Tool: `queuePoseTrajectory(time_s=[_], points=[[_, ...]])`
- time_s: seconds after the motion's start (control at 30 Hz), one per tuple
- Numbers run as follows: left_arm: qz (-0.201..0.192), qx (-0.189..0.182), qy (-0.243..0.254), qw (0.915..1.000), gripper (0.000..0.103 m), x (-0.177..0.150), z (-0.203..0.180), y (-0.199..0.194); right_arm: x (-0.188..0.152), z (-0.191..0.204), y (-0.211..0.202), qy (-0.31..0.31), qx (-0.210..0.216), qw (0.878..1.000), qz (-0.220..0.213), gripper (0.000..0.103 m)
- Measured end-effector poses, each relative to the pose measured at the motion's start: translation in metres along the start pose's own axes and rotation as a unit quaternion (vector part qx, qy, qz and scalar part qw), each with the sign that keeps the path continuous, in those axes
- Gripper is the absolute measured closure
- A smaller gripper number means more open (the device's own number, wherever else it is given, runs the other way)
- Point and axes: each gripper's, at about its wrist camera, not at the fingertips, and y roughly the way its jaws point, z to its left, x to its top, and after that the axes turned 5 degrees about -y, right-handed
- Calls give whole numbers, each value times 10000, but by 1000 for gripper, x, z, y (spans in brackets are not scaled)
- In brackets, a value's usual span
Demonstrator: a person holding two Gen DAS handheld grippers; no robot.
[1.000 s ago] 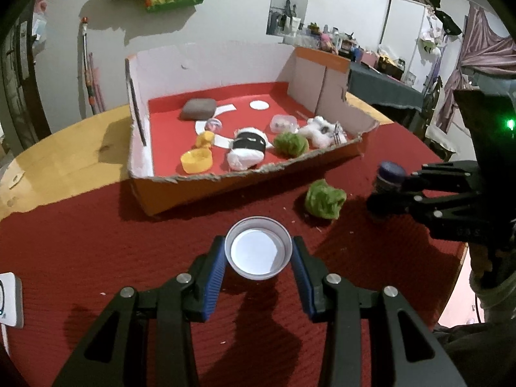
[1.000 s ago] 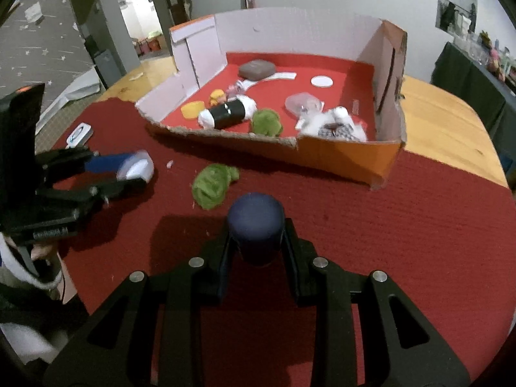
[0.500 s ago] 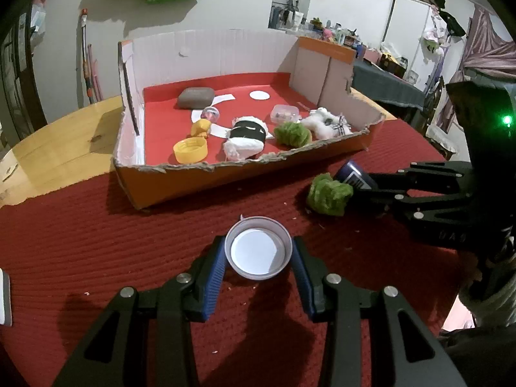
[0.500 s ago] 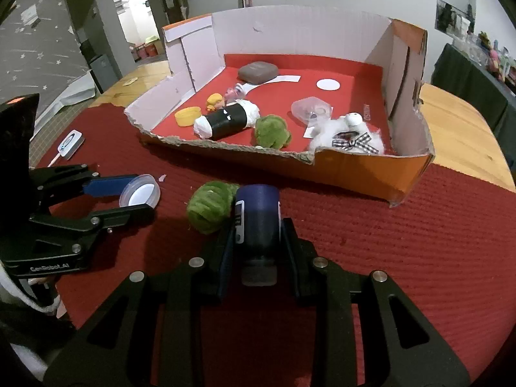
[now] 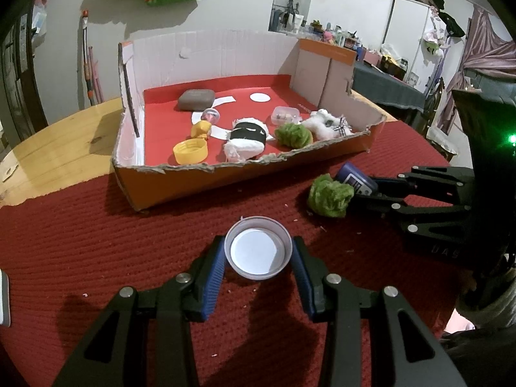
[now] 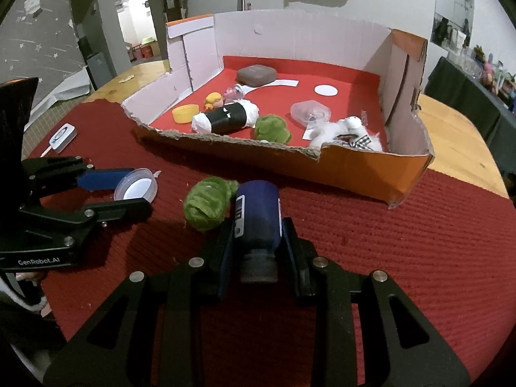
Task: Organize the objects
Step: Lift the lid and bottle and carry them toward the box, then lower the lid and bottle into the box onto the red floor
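The small dark blue plastic bottle (image 6: 258, 213) lies tipped forward at the lower centre of the right wrist view, pinched across its body by the right gripper (image 6: 256, 225), its base touching the green fuzzy ball (image 6: 208, 203) on the red woven cloth (image 6: 403, 242). It looks light and rigid, with smooth sides that could slip; the grip across the body, above the narrower cap end, seems sound. The ball is soft and will squash or roll if pushed.

In the left wrist view, the left gripper (image 5: 258, 254) clamps the shallow clear plastic lid (image 5: 258, 248) by its rim at lower centre; thin and light, it could flex or pop free.

The orange cardboard box with a red floor (image 6: 354, 174) fills the upper middle, its torn near wall low enough to pass over. Its floor is crowded along the front, with bare room toward the back. The two grippers sit near each other, so their paths could cross.
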Motion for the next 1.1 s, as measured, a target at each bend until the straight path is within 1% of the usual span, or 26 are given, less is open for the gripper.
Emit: queuePoseTrajectory(time_s=[0.07,0.2,0.33,0.4,0.47,0.77,0.97,1.1], points=[[-36,-50,-54,10000,61,2,1,-3,0,-1,-2,17,31,10000,-5,76],[-280,-165,-45,9995,61,9,1,-24,4,-4,-18,92,170,9997,-144,76],[-532,-501,-66,9973,61,20,4,-49,13,-12,-46,216,291,9983,-457,76],[-624,-527,-42,9967,61,24,3,-57,17,-15,-59,248,316,9974,-600,76],[-689,-466,-13,9965,61,26,3,-60,19,-15,-63,234,271,9973,-643,76],[-552,-429,-71,9975,61,18,3,-51,13,-14,-56,279,322,9981,-448,76],[-575,-433,-64,9974,61,18,4,-52,15,-13,-55,256,340,9981,-435,76],[-629,-428,-16,9971,61,26,2,-55,20,-16,-57,255,323,9981,-460,76]])
